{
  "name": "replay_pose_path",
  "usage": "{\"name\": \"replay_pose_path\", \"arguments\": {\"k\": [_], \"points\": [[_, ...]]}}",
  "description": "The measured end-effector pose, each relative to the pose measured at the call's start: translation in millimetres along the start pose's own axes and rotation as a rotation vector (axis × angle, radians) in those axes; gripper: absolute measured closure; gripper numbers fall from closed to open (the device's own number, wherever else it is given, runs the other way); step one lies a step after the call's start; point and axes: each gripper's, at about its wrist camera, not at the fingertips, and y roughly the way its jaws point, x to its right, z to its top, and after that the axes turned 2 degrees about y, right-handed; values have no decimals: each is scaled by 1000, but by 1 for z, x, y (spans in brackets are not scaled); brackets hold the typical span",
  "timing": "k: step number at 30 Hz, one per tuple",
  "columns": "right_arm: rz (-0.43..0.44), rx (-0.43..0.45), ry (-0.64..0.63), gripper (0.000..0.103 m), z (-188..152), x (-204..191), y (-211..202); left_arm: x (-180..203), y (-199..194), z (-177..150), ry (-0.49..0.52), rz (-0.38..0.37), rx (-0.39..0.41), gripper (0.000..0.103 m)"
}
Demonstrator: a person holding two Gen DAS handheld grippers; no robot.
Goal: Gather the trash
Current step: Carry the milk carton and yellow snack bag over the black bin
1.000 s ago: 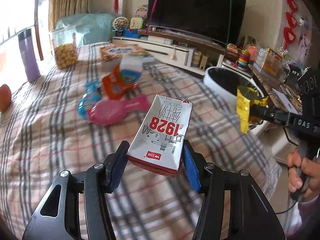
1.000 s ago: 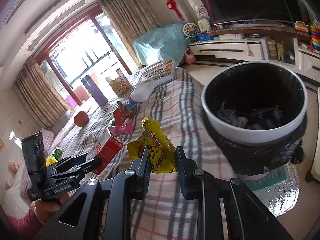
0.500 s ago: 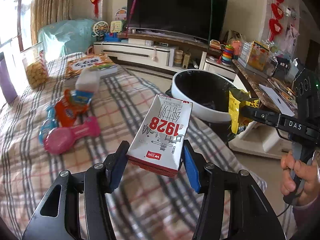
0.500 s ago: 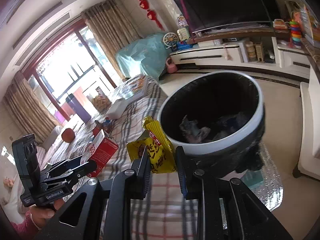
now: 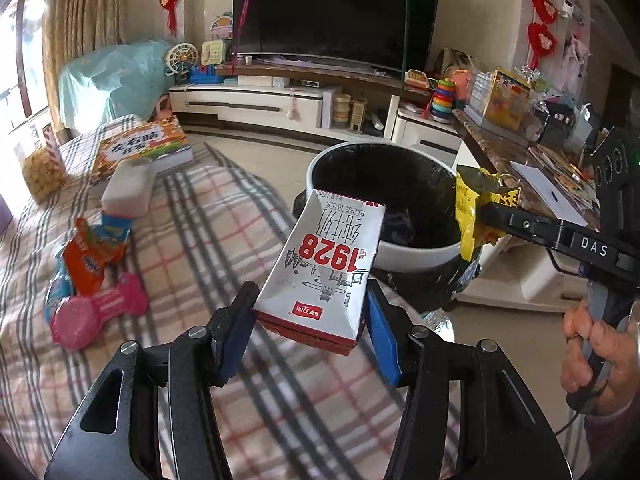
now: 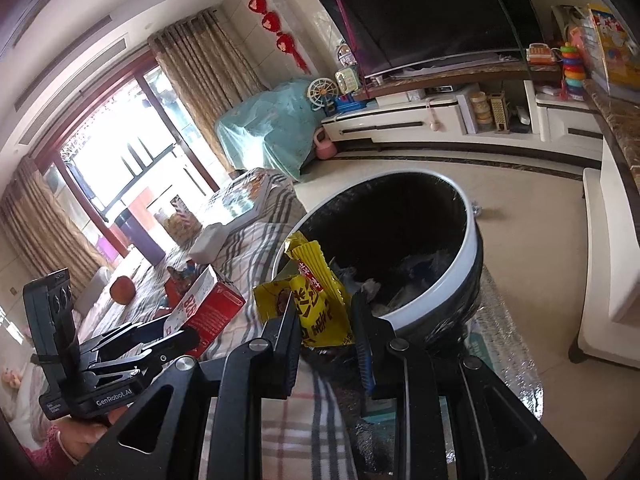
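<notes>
**Both pieces in hand, bin just ahead: we carry them over the rim before letting go**

Our left gripper (image 5: 308,328) is clamped about half open on the milk carton (image 5: 328,264), its blue pads pressing the carton's lower sides while the top tilts away from us toward the trash bin (image 5: 348,160). Our right gripper (image 6: 326,332) is nearly closed on the yellow snack wrapper (image 6: 316,292), pinched at its lower part with the crinkled top sticking up free

The bin stands on the floor just beside the edge of the plaid-covered table (image 5: 192,240), and some trash already lies in it. In the right wrist view the wrapper sits at the near rim, not clearly over the opening; the carton appears a little short of it too

To do this well, we judge that each gripper should be well above the black opening before the jaws part. The wrapper is light and may flutter or cling to a pad, so we open wide, low over the bin. The carton is stiff and should drop cleanly

More wrappers (image 5: 92,256) wait on the cloth
</notes>
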Motion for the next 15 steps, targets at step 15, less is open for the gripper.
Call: {"name": "replay_pose_path", "arguments": {"k": [15], "points": [[-31, 19, -19, 77, 23, 7, 6, 19, 14, 29, 38, -19, 18, 50]]}}
